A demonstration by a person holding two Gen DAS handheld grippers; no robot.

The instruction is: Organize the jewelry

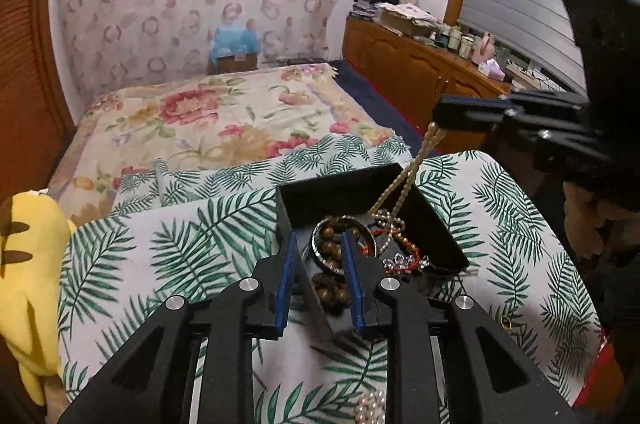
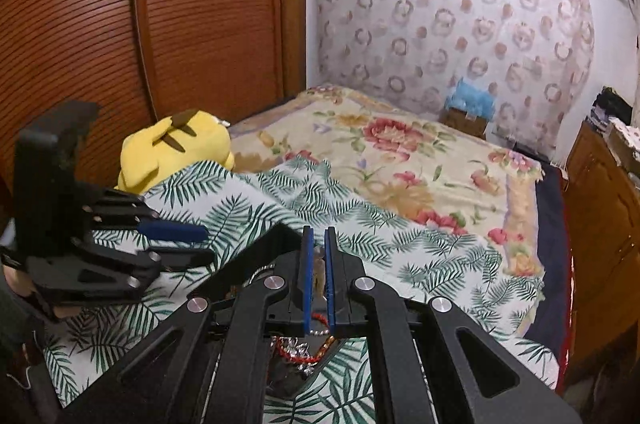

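Note:
A black open box [image 1: 434, 220] sits on the palm-leaf cloth and holds a tangle of jewelry: a brown wooden bead bracelet [image 1: 330, 290], a silver bangle [image 1: 320, 256], and red and crystal strands [image 1: 404, 258]. My left gripper [image 1: 320, 258] is open, its jaws straddling the box's near left wall over the brown beads. My right gripper [image 2: 319, 264] is shut on a beige bead chain [image 1: 404, 180], which hangs taut from its tips [image 1: 440, 112] down into the box. In the right wrist view the box [image 2: 256, 256] lies below the jaws, mostly hidden.
A pearl strand [image 1: 370, 408] and a small gold ring [image 1: 506, 323] lie on the leaf cloth [image 1: 200, 244] near the box. A yellow plush toy [image 2: 176, 148] lies at the left. A floral bedspread [image 2: 400, 152] stretches behind. A wooden cabinet [image 1: 404, 72] stands on the right.

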